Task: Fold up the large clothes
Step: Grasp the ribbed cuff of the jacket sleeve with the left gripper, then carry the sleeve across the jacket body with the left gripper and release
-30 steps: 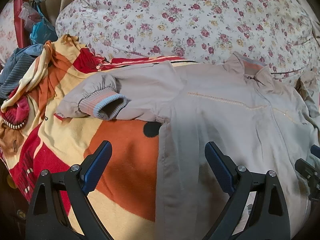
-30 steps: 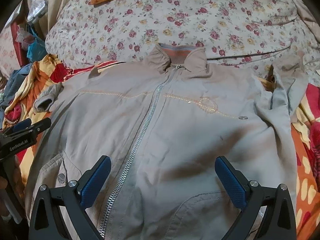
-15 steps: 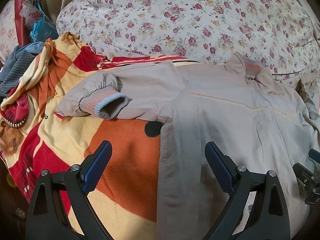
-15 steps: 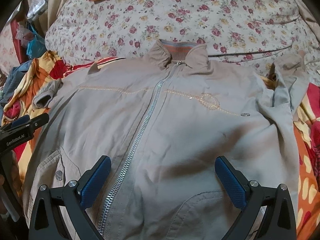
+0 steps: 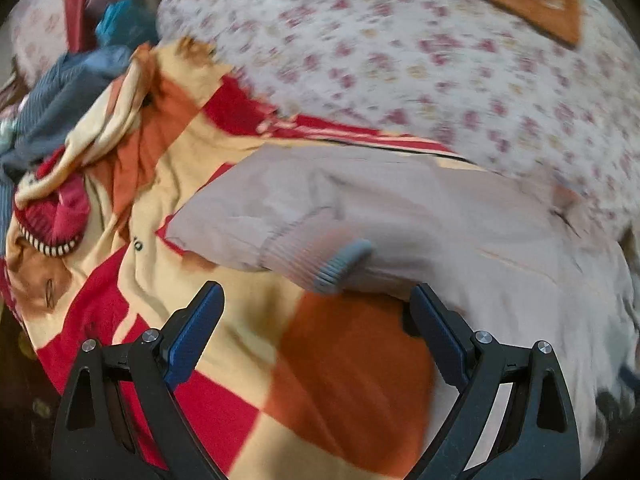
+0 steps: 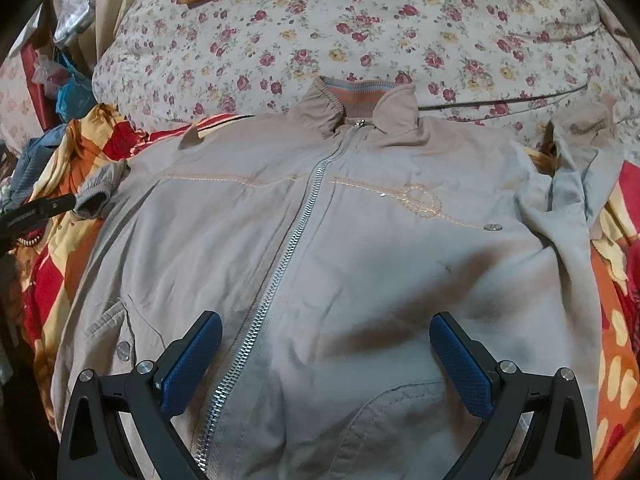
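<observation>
jacket [image 6: 360, 264] flat on blanket [image 5: 340, 380] | left gripper [image 5: 316, 320] fingers spread | right gripper [image 6: 326, 344] fingers spread

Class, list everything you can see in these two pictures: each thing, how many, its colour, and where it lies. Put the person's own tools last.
jacket: one, beige, zipped, spread flat face up on the blanket, collar toward the quilt
cuff: one in clear view, ribbed grey with a blue edge, on the sleeve at the jacket's left side
blanket: one, red, orange and yellow, under the jacket
quilt: one, white with red flowers, beyond the collar
clothes pile: grey-blue, far left; count unclear
left tool: one, black with blue pads, open, pointing at the cuff
right tool: one, same colours, open, over the jacket's lower front
</observation>
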A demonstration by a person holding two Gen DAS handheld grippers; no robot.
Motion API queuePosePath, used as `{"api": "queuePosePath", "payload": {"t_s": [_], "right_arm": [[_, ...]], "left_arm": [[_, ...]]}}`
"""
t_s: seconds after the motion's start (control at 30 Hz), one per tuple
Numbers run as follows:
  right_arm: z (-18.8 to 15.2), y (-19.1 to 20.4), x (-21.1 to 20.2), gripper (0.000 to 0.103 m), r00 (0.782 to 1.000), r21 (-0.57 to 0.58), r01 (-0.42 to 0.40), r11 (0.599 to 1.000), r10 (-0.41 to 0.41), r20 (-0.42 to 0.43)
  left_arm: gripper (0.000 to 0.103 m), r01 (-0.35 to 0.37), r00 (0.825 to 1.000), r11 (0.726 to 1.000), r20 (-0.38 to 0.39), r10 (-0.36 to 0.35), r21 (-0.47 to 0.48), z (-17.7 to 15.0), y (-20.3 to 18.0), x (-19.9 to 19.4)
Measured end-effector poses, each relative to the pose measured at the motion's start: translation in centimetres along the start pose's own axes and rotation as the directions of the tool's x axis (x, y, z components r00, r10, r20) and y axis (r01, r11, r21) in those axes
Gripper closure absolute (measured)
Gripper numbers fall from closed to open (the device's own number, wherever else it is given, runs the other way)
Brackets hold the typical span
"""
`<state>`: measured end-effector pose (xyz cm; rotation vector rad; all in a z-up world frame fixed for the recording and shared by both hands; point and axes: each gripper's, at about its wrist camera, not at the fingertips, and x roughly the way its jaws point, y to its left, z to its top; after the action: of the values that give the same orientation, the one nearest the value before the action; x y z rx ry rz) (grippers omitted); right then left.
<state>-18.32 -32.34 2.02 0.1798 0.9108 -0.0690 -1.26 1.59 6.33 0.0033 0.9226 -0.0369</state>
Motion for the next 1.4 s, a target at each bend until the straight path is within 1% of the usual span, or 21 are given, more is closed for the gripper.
{"api": "queuePosePath", "payload": {"t_s": [0.1, 0.17, 0.3, 0.43, 0.53, 0.57, 0.6, 0.7, 0.77, 0.87, 0.9, 1.0, 1.07, 1.1, 1.13, 1.2, 1.27, 1.3, 1.33, 1.37, 1.4], "right_arm": [[-0.1, -0.1, 0.2, 0.000, 1.000, 0.001, -0.003, 1.000, 0.003, -0.010], [-0.1, -0.1, 0.6, 0.000, 1.000, 0.000, -0.003, 1.000, 0.002, -0.018], [0.0, -0.4, 1.3, 0.000, 0.999, 0.001, -0.006, 1.000, 0.006, -0.032], [0.0, -0.5, 1.5, 0.000, 1.000, -0.007, 0.000, 1.000, -0.001, -0.029], [0.0, -0.5, 1.6, 0.000, 1.000, -0.008, 0.001, 1.000, -0.001, -0.028], [0.0, -0.5, 1.6, 0.000, 1.000, -0.008, 0.001, 1.000, -0.002, -0.028], [0.0, -0.5, 1.6, 0.000, 1.000, -0.008, 0.002, 1.000, -0.002, -0.028], [0.1, -0.5, 1.5, 0.000, 1.000, -0.006, 0.000, 1.000, 0.000, -0.027], [0.2, -0.6, 1.3, 0.000, 1.000, -0.002, -0.008, 1.000, 0.008, -0.024], [0.4, -0.7, 0.6, 0.000, 1.000, 0.004, -0.008, 1.000, 0.008, -0.002], [0.6, -0.8, 0.3, 0.000, 1.000, 0.007, -0.005, 1.000, 0.005, 0.009], [0.8, -1.2, -0.2, 0.000, 1.000, 0.021, -0.004, 1.000, 0.004, 0.026], [0.9, -1.5, -0.5, 0.000, 0.999, 0.030, -0.006, 1.000, 0.005, 0.033], [1.0, -1.7, -0.6, 0.000, 0.999, 0.035, -0.005, 0.999, 0.003, 0.037], [1.0, -2.0, -0.7, 0.000, 0.999, 0.040, 0.001, 0.999, -0.003, 0.041], [1.2, -2.7, -0.9, 0.000, 0.999, 0.051, 0.016, 0.999, -0.019, 0.049], [1.4, -3.6, -1.1, 0.000, 0.998, 0.067, 0.032, 0.997, -0.035, 0.053], [1.6, -4.2, -1.2, 0.000, 0.998, 0.079, 0.039, 0.996, -0.043, 0.053], [1.7, -4.8, -1.3, 0.000, 0.997, 0.089, 0.045, 0.995, -0.050, 0.053], [1.7, -5.5, -1.3, 0.000, 0.997, 0.106, 0.053, 0.993, -0.059, 0.053], [1.8, -6.4, -1.2, 0.000, 0.996, 0.136, 0.062, 0.989, -0.070, 0.050]], "left_arm": [[0.009, -0.005, 1.000, 1.000, -0.016, 0.004, -0.016, 0.6, 0.6, 1.8], [0.009, -0.018, 0.999, 1.000, -0.036, 0.019, 0.024, 0.5, 0.1, 2.8], [0.009, -0.063, 0.997, 0.991, -0.037, 0.068, 0.120, 0.2, -1.1, 4.2], [0.035, -0.038, 0.997, 0.996, -0.064, 0.043, 0.077, 0.7, -0.3, 5.7], [0.058, -0.029, 0.999, 0.999, -0.036, 0.031, 0.038, 1.4, 0.5, 4.9], [0.070, -0.024, 0.999, 0.999, -0.031, 0.025, 0.036, 1.6, 0.5, 4.6], [0.094, -0.017, 0.999, 0.999, -0.030, 0.018, 0.039, 1.8, 0.4, 4.3], [0.094, 0.013, 0.999, 1.000, -0.050, -0.012, 0.025, 2.4, 0.1, 3.4], [0.094, 0.033, 0.999, 0.999, -0.033, -0.032, 0.017, 2.8, -0.4, 2.0], [0.094, 0.115, 0.993, 0.993, 0.015, -0.115, 0.027, 3.6, -2.8, -1.4], [0.094, 0.160, 0.986, 0.986, 0.032, -0.162, 0.038, 4.0, -4.4, -3.0], [0.094, 0.253, 0.965, 0.965, 0.055, -0.257, 0.069, 4.7, -8.4, -5.6], [0.094, 0.335, 0.940, 0.939, 0.047, -0.339, 0.078, 5.0, -11.5, -6.7], [0.094, 0.391, 0.919, 0.917, 0.025, -0.394, 0.080, 4.9, -13.6, -7.0], [0.094, 0.425, 0.904, 0.901, 0.006, -0.427, 0.082, 4.6, -15.1, -7.0], [0.094, 0.469, 0.883, 0.877, -0.029, -0.468, 0.104, 3.8, -18.3, -6.7], [0.094, 0.521, 0.853, 0.842, -0.086, -0.514, 0.137, 2.1, -21.7, -5.9], [0.093, 0.539, 0.842, 0.831, -0.113, -0.527, 0.138, 1.3, -22.8, -5.4], [0.091, 0.555, 0.831, 0.820, -0.142, -0.538, 0.140, 0.4, -23.9, -4.6], [0.087, 0.562, 0.825, 0.814, -0.165, -0.540, 0.145, -0.4, -24.7, -3.9], [0.076, 0.561, 0.825, 0.813, -0.186, -0.534, 0.156, -1.2, -25.4, -3.1]]}}
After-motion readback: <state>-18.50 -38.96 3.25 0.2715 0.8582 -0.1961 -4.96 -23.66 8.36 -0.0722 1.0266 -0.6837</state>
